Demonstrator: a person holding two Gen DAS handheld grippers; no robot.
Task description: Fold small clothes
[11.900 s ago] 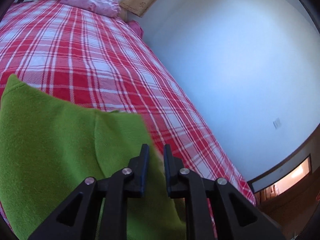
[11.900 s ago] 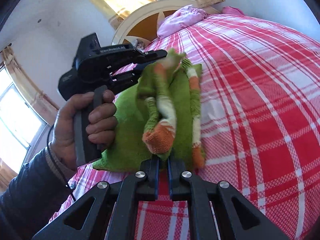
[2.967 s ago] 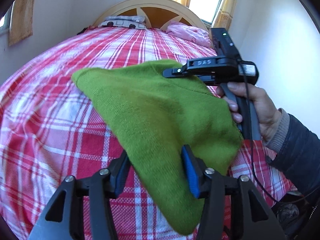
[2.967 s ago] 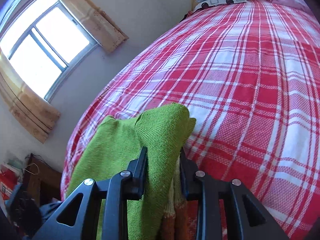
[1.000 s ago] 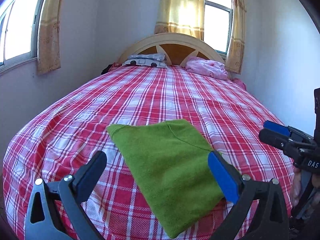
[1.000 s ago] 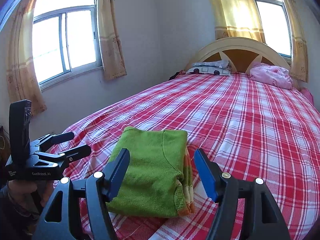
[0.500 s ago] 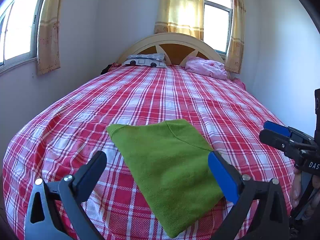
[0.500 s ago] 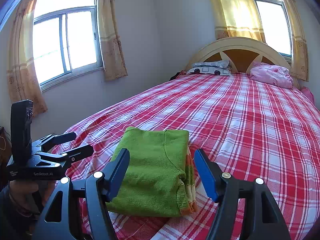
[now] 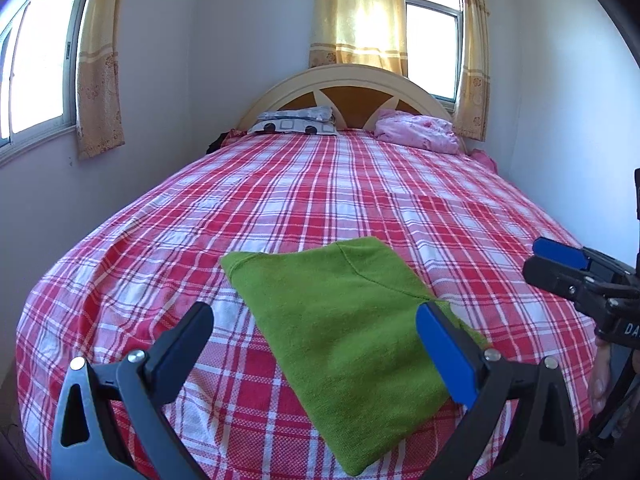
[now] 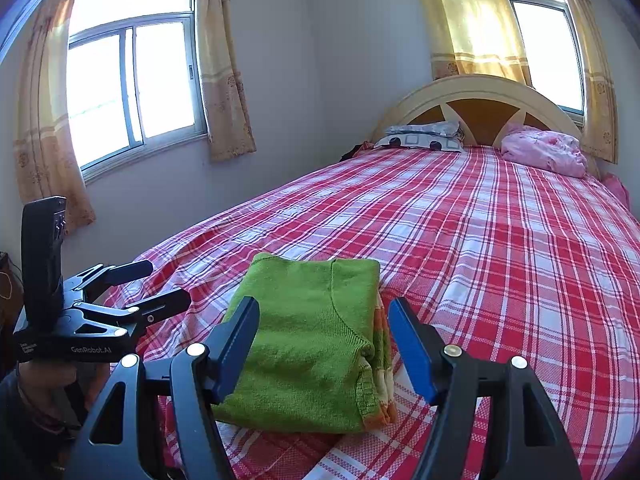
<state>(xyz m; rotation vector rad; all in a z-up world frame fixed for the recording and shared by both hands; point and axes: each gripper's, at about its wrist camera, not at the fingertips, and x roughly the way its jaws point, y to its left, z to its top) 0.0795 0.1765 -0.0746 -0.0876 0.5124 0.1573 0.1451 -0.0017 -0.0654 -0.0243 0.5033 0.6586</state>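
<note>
The bed (image 9: 320,208) fills most of what I see, covered edge to edge in a red and white plaid sheet (image 10: 500,248). Behind it stands an arched cream headboard (image 9: 352,80) with brown panels, and 2 windows (image 10: 132,84) with yellowish patterned curtains (image 9: 360,16) let in bright daylight, 1 on the side wall and 1 behind the headboard.

At the head of the bed lie 2 pillows: a grey and white patterned pillow (image 9: 296,122) and, beside it toward the wall, a crumpled pink pillow (image 10: 540,152).

Near the foot of the bed rests the green sweater (image 9: 340,320), folded into a flat, roughly rectangular bundle on the sheet. From my right wrist camera I can see orange and pale striped knit layers (image 10: 384,380) peeking out along the bundle's right edge.

My left gripper (image 9: 316,344) hangs above the near end of the sweater with its jaws spread wide, nothing between the pads, blue lining showing on 1 finger. My right gripper (image 10: 324,344) is likewise released, its 2 blue-lined fingers standing apart on either side of the bundle in view and clear of the cloth. Each gripper also appears at the edge of the other's camera, and part of my hand (image 10: 44,384) shows on the left handle.
</note>
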